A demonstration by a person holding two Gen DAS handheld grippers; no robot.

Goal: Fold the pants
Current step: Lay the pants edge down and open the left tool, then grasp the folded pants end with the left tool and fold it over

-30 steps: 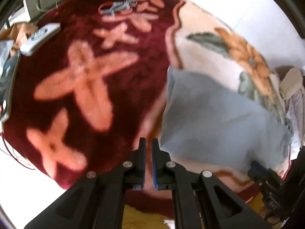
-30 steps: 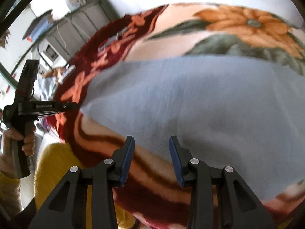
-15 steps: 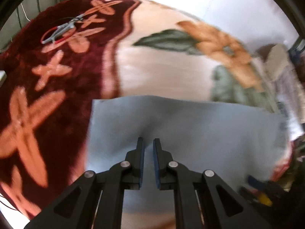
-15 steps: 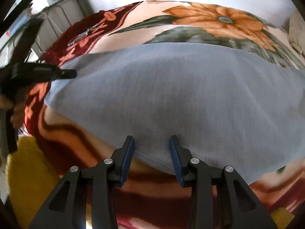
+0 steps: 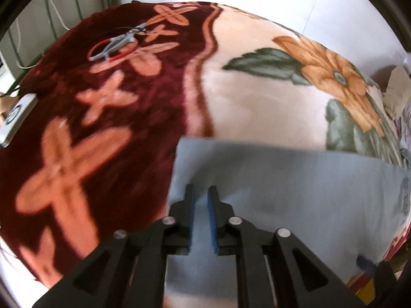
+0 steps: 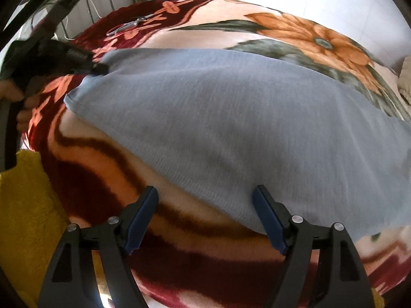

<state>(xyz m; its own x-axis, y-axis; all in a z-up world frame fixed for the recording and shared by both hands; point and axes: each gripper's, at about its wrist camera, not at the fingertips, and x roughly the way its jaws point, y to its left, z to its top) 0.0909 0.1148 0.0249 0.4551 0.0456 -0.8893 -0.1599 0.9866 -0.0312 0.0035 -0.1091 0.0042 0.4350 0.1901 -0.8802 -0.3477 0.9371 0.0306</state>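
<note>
The left gripper [image 5: 199, 192] has just been opening to a narrow slit, nothing pinched, its tips over the pants [image 5: 295, 192] just inside their left edge. The right gripper [image 6: 205, 192] has just been spreading wide; the near hem of the pants runs between its fingers, the right pad [image 6: 267, 215] over grey cloth, the left over bare blanket [image 6: 84, 159].

The pants lie flat, folded into a grey-blue slab on the blanket. Open blanket stretches beyond their far edge and to the left.

Only the left view shows a white device [image 5: 15, 118] at the left rim. Scissors [image 5: 115, 45] lie far off on the maroon part. Only the right view shows the hand [image 6: 18, 97] holding the left tool and yellow cloth [image 6: 25, 205] below the blanket's near edge.
</note>
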